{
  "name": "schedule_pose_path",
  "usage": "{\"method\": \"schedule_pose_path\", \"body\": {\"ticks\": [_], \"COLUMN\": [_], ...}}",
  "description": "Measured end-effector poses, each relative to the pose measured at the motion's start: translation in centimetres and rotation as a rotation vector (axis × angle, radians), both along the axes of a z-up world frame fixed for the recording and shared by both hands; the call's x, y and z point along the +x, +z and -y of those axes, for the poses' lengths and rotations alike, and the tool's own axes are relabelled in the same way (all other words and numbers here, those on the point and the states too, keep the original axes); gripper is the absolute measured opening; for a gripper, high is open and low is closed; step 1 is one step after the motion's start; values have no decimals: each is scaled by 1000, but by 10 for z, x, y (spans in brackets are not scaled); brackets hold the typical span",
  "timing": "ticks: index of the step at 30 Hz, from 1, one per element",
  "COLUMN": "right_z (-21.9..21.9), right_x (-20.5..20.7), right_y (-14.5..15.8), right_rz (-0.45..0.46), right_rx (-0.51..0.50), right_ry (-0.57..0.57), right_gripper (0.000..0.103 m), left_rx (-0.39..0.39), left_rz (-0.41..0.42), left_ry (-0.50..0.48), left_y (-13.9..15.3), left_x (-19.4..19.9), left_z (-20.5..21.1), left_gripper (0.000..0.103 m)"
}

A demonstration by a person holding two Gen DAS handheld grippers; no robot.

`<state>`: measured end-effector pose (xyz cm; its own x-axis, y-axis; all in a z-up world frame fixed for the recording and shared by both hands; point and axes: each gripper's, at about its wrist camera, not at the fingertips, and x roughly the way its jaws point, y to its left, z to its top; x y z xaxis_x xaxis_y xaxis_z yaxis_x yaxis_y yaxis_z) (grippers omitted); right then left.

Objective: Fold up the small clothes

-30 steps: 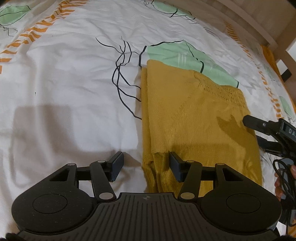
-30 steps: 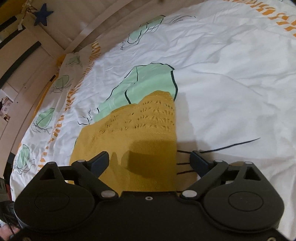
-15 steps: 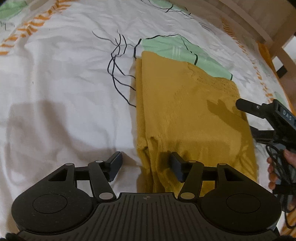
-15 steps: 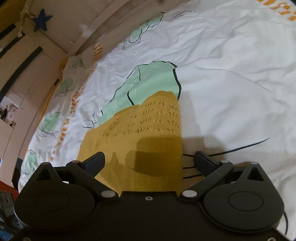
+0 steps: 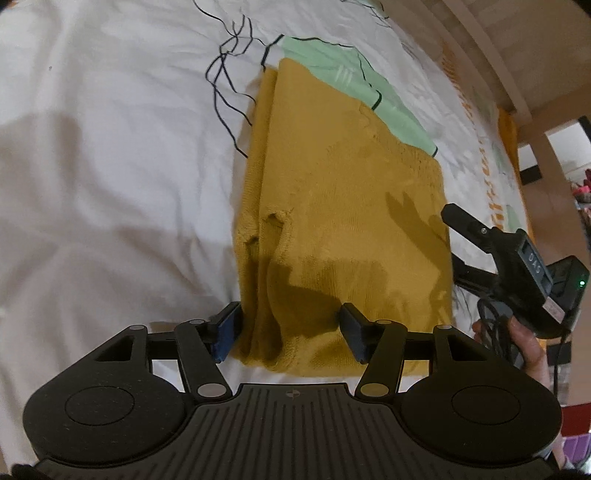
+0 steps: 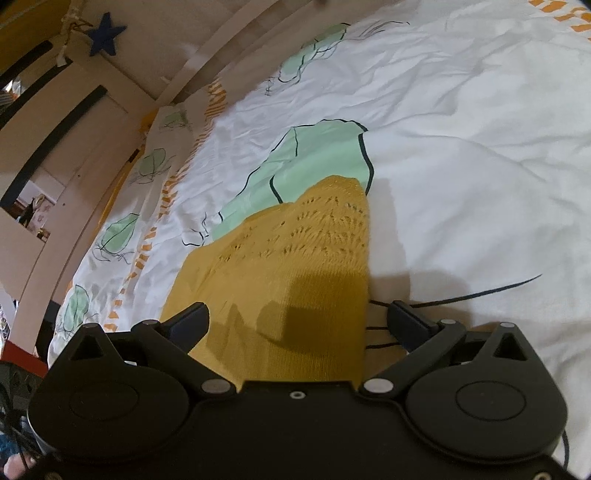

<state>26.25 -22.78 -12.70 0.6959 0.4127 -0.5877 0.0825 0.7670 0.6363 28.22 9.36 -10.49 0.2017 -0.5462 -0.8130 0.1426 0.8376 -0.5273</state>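
Note:
A mustard-yellow knitted garment [image 5: 343,221] lies folded into a long rectangle on the white patterned bed cover. My left gripper [image 5: 290,330] is open, its fingers straddling the near left corner of the garment where a folded sleeve edge bunches up. My right gripper [image 6: 299,323] is open too, spread wide over the garment's [image 6: 295,266] right-hand end, with its right finger over bare sheet. In the left wrist view the right gripper [image 5: 476,247] shows at the garment's right edge, held by a hand.
The bed cover [image 5: 110,147] is white with green leaf shapes [image 6: 317,158], black lines and orange stripes. A wooden bed frame [image 5: 491,62] runs along the far side. Wooden furniture and a blue star decoration [image 6: 105,35] stand beyond the bed.
My left gripper has moved forward and right, so its fingers now straddle the garment's near corner. My right gripper has tilted slightly and stays open over the other end.

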Motion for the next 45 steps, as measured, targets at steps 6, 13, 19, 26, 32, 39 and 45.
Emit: {"method": "schedule_pose_path", "body": {"ticks": [6, 13, 19, 26, 32, 39, 45], "right_z": [2, 1, 0, 5, 9, 11, 23], "right_x": [5, 22, 39, 48, 41, 8, -52], "right_y": [-1, -6, -11, -13, -16, 13, 33], "right_rz": [-13, -3, 7, 25, -38, -42, -99], "right_rx": [24, 91, 134, 200, 163, 153, 130], "right_ry": [1, 38, 48, 53, 20, 38, 37], "right_gripper": [103, 103, 103, 103, 43, 41, 41], "left_rx": [-18, -104, -140, -149, -215, -285, -311], "left_rz": [1, -5, -11, 17, -27, -11, -29], "left_ry": [2, 26, 31, 9, 15, -38, -158], "left_y": [-3, -11, -13, -9, -13, 9, 20], "left_x": [4, 12, 17, 13, 8, -19, -73], "left_z": [6, 5, 8, 15, 17, 25, 47], "left_gripper": [60, 61, 67, 62, 19, 16, 16]}}
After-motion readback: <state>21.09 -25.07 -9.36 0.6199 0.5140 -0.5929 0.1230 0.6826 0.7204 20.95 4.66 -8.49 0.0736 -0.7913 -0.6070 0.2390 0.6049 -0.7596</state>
